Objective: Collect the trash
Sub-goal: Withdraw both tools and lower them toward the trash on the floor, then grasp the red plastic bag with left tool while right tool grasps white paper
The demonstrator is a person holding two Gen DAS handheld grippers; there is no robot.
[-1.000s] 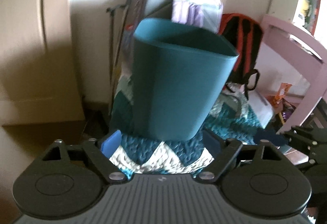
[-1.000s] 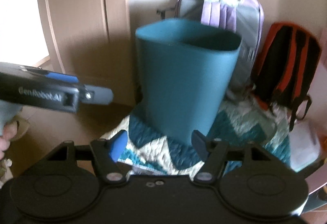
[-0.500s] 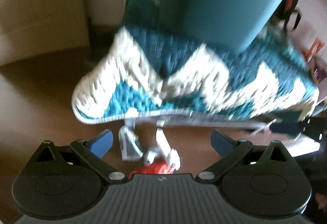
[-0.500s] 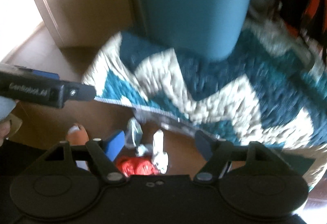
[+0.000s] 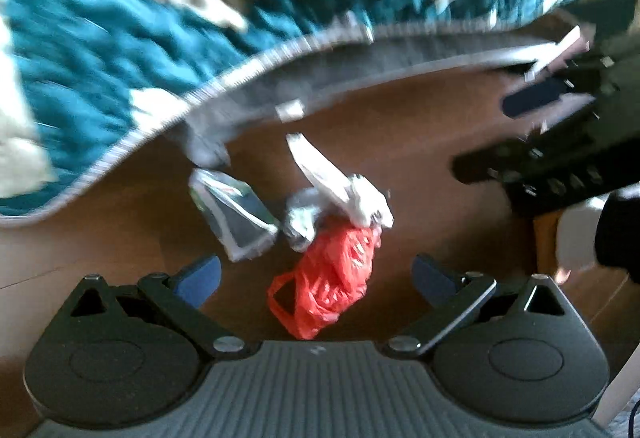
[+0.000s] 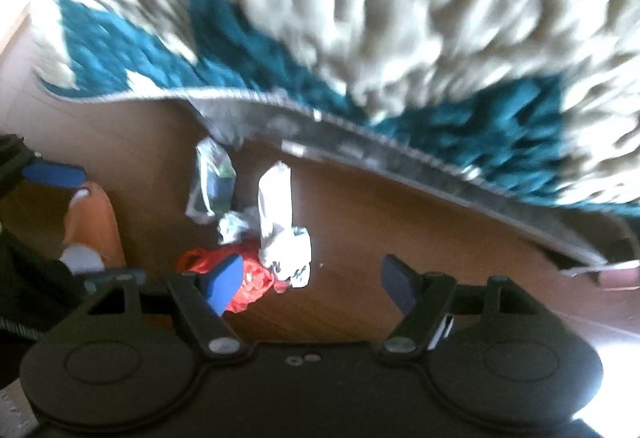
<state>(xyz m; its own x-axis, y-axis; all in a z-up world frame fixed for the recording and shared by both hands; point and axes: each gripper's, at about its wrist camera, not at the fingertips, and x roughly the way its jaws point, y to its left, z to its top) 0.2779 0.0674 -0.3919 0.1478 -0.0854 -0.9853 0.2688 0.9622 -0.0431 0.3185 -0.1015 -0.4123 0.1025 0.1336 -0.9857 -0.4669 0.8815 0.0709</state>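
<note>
Wooden floor (image 5: 120, 238) now fills your view, trash piled just off the teal-and-white rug (image 5: 100, 50).
Half a second ago you'd barely tipped down; now your left gripper (image 5: 316, 274) hangs spread over the red bag (image 5: 336, 274), white wrapper (image 5: 340, 190) and clear packet (image 5: 236, 214) touching beside it. Right gripper (image 6: 312, 280) spread too, empty.

I can read no text from either wrist view. Ahead of my left gripper (image 5: 316, 274), the red plastic bag (image 5: 336, 278) carries pale marks, but they are too blurred to make out as letters. The white wrapper (image 6: 284, 238) lying just ahead of my right gripper (image 6: 312, 278) has small dark print near its lower end, also illegible. The clear packet (image 5: 236, 214) shows nothing readable.
</note>
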